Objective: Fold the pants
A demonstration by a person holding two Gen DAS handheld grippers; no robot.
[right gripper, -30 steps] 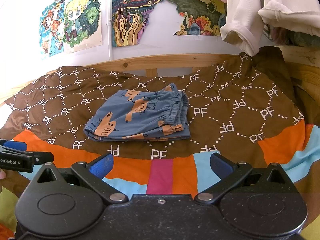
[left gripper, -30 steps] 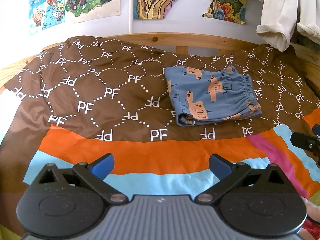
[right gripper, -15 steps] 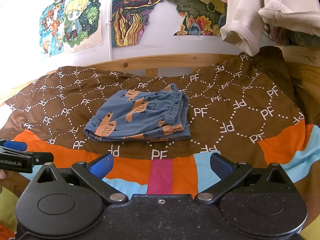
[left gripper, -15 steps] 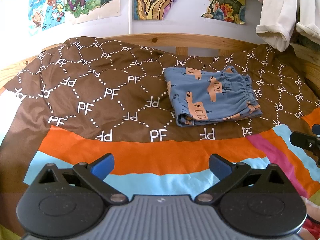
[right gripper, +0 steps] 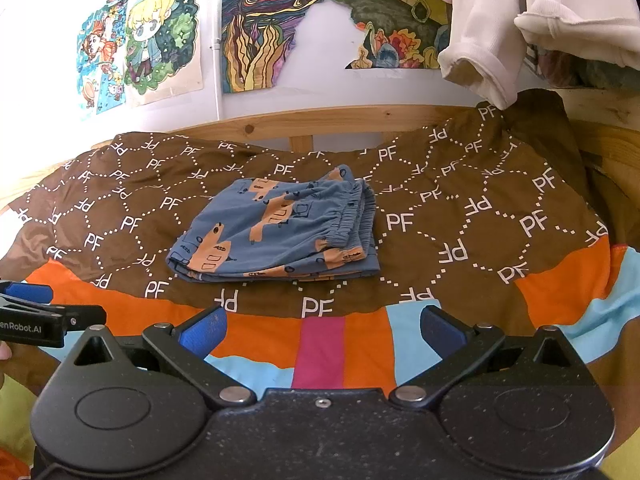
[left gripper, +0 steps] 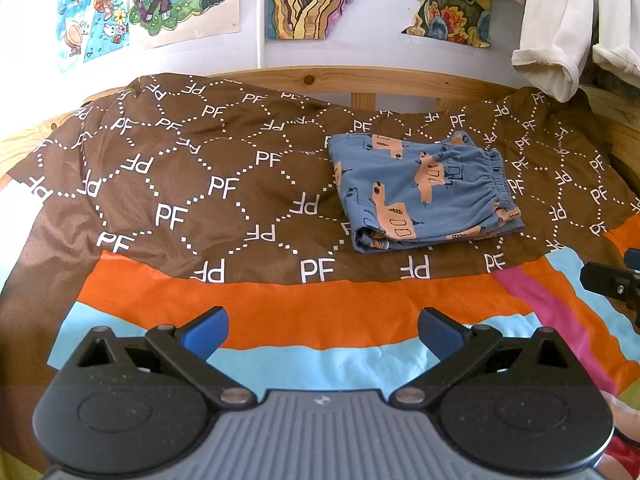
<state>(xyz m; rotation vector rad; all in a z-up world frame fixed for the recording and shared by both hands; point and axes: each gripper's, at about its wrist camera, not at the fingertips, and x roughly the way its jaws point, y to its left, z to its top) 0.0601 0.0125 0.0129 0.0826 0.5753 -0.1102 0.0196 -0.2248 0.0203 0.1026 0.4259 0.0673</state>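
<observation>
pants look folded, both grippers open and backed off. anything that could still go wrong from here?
1. The pants are a loose stack: the layered edge nearest the cameras gapes slightly, so a nudge could open the fold.
2. The bedspread under them is wrinkled and slack; dragging it might shift the bundle.
3. The left gripper and right gripper sit close together, both open; moving in again, they could bump each other.

Pants [left gripper: 424, 192] — blue with tan vehicle prints. Bedspread [left gripper: 200, 200] — brown with white dotted lattice and "PF" letters, edged in orange, light-blue and pink stripes. Gripper pads [right gripper: 202, 330] are blue.
</observation>
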